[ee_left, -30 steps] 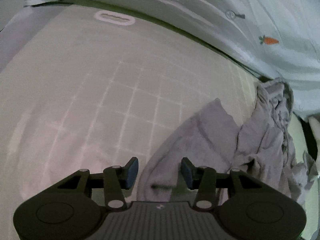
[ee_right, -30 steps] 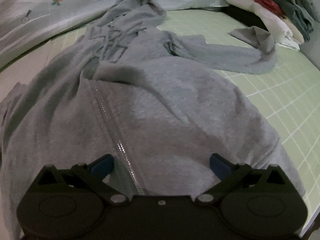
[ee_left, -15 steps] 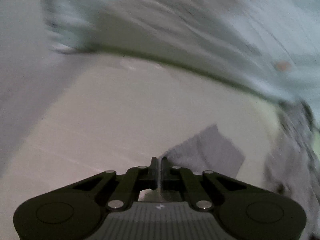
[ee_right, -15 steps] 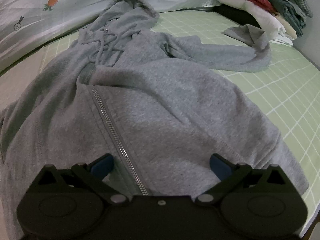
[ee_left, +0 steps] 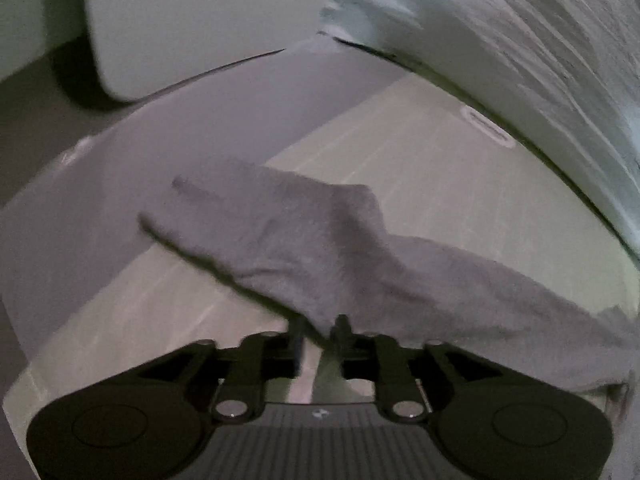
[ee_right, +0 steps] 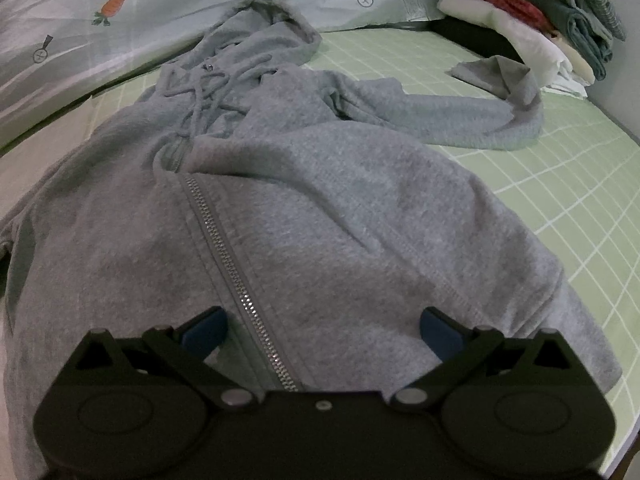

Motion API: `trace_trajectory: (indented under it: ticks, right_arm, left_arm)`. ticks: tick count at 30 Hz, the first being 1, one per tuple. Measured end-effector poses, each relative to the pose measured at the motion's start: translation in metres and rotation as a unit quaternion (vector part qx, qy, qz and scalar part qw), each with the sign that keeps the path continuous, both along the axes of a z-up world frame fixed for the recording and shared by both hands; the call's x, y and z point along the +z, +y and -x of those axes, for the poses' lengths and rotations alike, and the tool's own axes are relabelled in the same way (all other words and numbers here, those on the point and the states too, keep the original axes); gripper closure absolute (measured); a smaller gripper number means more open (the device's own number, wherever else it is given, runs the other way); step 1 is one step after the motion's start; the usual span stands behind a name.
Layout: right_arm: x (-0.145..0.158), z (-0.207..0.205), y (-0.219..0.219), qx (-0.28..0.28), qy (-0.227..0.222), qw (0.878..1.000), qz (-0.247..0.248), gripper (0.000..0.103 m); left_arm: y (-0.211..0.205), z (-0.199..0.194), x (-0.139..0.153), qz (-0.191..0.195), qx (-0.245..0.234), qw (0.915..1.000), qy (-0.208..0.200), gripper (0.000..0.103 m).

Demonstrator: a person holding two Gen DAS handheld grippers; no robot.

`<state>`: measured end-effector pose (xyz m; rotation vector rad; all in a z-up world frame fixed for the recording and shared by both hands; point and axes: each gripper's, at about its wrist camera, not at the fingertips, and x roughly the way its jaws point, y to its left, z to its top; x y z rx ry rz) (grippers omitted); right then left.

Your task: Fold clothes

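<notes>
A grey zip hoodie [ee_right: 320, 208] lies front up on a green grid mat [ee_right: 560, 184], hood [ee_right: 272, 28] at the far end. My right gripper [ee_right: 324, 328] hangs open over the hem, wide jaws either side of the zipper [ee_right: 224, 248], touching nothing. One sleeve [ee_right: 480, 116] stretches off to the right. In the left wrist view the other sleeve [ee_left: 304, 240] is stretched out leftward over the mat's edge. My left gripper [ee_left: 318, 332] is opening; the sleeve's lower edge sits in the narrow gap between its fingers.
Pale bedding with a carrot print [ee_right: 120, 0] runs along the far side. A stack of folded clothes [ee_right: 552, 12] sits at the far right. Left of the mat [ee_left: 440, 184] are a grey sheet [ee_left: 200, 120] and a white block [ee_left: 200, 20].
My left gripper shut on the sleeve, swung it out to the left with a roll of the wrist, and its jaws have parted again. The right gripper stayed put, open.
</notes>
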<state>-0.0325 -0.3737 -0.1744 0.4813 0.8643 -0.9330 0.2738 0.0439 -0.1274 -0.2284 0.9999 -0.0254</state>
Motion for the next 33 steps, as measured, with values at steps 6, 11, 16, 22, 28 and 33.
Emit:
trace_trajectory:
  ticks: [6, 11, 16, 22, 28, 33]
  right_arm:
    - [-0.001, 0.000, 0.001, -0.001, -0.001, 1.000, 0.003, 0.000]
    - [-0.001, -0.001, 0.004, -0.004, -0.003, 1.000, 0.006, 0.000]
    - [-0.001, -0.001, 0.005, -0.007, -0.003, 1.000, 0.008, 0.000]
    - [-0.001, -0.001, 0.006, -0.010, -0.003, 1.000, 0.008, 0.000]
    - [-0.002, -0.001, 0.006, -0.009, -0.006, 1.000, 0.012, 0.000]
    - [-0.002, 0.003, 0.003, 0.015, -0.015, 1.000, 0.011, 0.000]
  left_arm:
    - [0.030, -0.023, 0.004, 0.009, 0.077, 0.9969, -0.011, 0.043]
    - [0.042, -0.031, -0.004, 0.019, 0.090, 0.9957, -0.006, 0.045]
    - [0.040, -0.030, -0.003, -0.003, 0.089, 0.9957, -0.023, 0.096]
    - [0.075, -0.029, 0.013, -0.005, 0.149, 0.9882, -0.035, 0.095]
    - [0.068, -0.010, 0.002, -0.036, 0.146, 0.9887, 0.002, 0.088]
    - [0.051, -0.005, 0.018, -0.041, 0.124, 0.9914, -0.010, 0.070]
